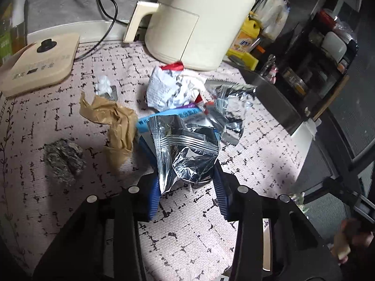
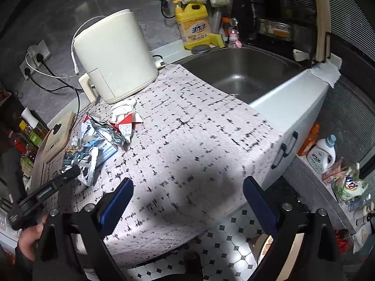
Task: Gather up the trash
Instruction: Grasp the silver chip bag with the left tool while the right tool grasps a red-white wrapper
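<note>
Left wrist view, left tongs (image 1: 187, 175) level, straddling foil wrapper (image 1: 185, 149)

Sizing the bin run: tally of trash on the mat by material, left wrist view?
Foil wrappers: 2, silver foil bag between the left gripper fingers, second foil wrapper
Paper: 3, brown paper, white printed paper, small white scrap
Blue packet: 1
Grey wad: 1
Total: 7
</note>
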`<action>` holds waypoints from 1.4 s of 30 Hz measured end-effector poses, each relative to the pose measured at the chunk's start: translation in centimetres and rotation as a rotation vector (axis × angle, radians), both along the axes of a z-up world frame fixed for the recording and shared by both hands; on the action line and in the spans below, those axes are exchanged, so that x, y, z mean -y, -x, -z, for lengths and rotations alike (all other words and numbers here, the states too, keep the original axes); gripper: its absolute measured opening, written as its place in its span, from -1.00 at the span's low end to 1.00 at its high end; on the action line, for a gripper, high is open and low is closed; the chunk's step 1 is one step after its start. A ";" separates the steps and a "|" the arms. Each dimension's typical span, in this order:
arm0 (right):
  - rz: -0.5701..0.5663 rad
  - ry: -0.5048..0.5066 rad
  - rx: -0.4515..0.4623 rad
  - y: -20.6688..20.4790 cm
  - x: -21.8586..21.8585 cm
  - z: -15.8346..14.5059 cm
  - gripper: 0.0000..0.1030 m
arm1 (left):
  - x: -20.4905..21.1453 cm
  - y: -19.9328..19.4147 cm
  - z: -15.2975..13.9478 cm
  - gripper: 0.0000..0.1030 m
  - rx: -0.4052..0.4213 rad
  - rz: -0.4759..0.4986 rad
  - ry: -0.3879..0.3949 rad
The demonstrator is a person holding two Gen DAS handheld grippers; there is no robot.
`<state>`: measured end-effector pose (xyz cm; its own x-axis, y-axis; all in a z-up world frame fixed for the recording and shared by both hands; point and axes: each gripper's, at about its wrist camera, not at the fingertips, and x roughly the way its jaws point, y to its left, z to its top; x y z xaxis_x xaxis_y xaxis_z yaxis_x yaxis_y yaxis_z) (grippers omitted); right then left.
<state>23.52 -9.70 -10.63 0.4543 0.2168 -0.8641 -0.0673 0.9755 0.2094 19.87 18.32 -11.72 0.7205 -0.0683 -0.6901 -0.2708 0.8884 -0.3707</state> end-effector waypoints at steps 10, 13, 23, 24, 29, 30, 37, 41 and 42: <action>-0.104 -0.026 -0.043 -4.3 -5.2 2.7 0.19 | -5.4 4.6 -4.1 -0.29 0.106 -0.119 -0.016; -0.124 -0.019 -0.045 -5.4 -6.5 3.4 0.19 | -7.1 6.0 -4.2 -0.29 0.101 -0.169 -0.022; -0.199 0.008 -0.048 -10.4 -11.2 5.7 0.14 | -11.1 9.5 -3.2 -0.29 0.067 -0.287 -0.026; -0.203 0.009 -0.051 -10.7 -11.6 6.0 0.14 | -11.4 9.7 -3.0 -0.29 0.063 -0.294 -0.027; -0.254 0.015 -0.072 -11.7 -14.3 7.4 0.14 | -12.4 10.5 -2.8 -0.29 0.055 -0.320 -0.027; -0.263 0.014 -0.076 -11.8 -14.8 7.6 0.14 | -12.6 10.6 -2.8 -0.29 0.054 -0.324 -0.028; -0.251 0.024 -0.100 -12.6 -15.1 9.4 -0.55 | -13.1 10.6 -2.6 -0.29 0.052 -0.334 -0.026; -0.233 0.009 -0.095 -12.3 -13.8 8.8 -0.89 | -12.7 10.0 -2.7 -0.29 0.062 -0.320 -0.024; -0.232 0.010 -0.092 -12.2 -13.5 8.6 -0.92 | -12.5 9.7 -2.8 -0.29 0.066 -0.313 -0.024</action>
